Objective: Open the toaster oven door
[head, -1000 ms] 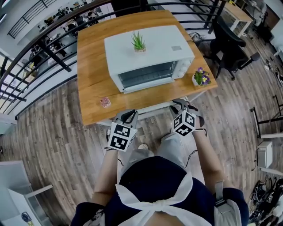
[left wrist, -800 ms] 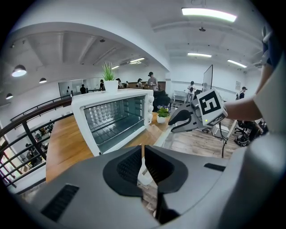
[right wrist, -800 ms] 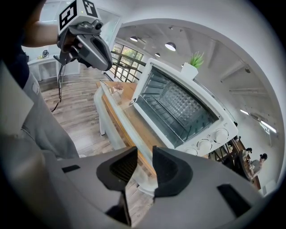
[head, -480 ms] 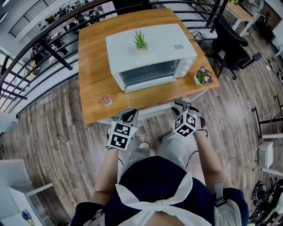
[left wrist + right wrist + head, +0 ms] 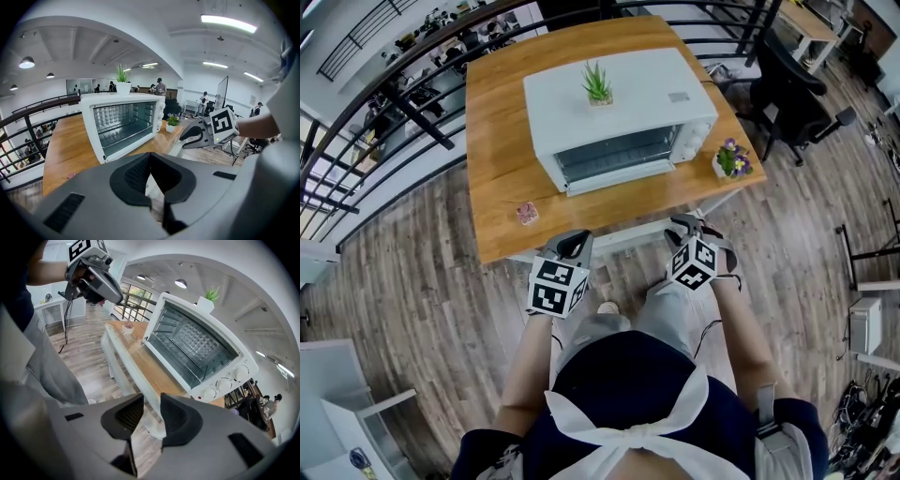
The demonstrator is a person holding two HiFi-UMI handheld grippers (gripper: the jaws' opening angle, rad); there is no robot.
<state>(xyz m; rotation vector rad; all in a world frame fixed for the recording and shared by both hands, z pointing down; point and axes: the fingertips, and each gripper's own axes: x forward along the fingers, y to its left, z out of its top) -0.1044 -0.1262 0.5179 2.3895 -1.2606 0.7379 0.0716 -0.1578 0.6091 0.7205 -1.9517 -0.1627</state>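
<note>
Overhead, a person [image 5: 628,394] stands at the near edge of a wooden table [image 5: 502,159], a two-jaw claw in each hand. The white toaster oven [image 5: 619,112] sits ahead of both claws, well apart from them across a strip of bare tabletop. Its glass door [image 5: 614,157] is closed and faces them. The left gripper [image 5: 572,242] hovers just short of the table edge with its jaws pressed together and nothing between them. The oven lies ahead of it and slightly to its right. The right gripper [image 5: 682,223] hangs beside it at about the same level, tilted downward. Its jaws stand apart with an empty gap, through which only the table edge and the plank floor [image 5: 84,357] show. From this claw the oven lies ahead and a little to the left, and its three control knobs [image 5: 224,384] are the part of it nearest the claw. A green potted plant [image 5: 594,87] rests on the oven's roof, beyond both claws. A small flower pot [image 5: 729,162] with purple blooms stands on the table ahead and to the right of the right gripper, just beside the oven's knob end. A small pink object [image 5: 526,214] lies near the table edge, ahead and to the left of the left gripper. A black office chair [image 5: 787,94] stands beyond the table's right corner.
</note>
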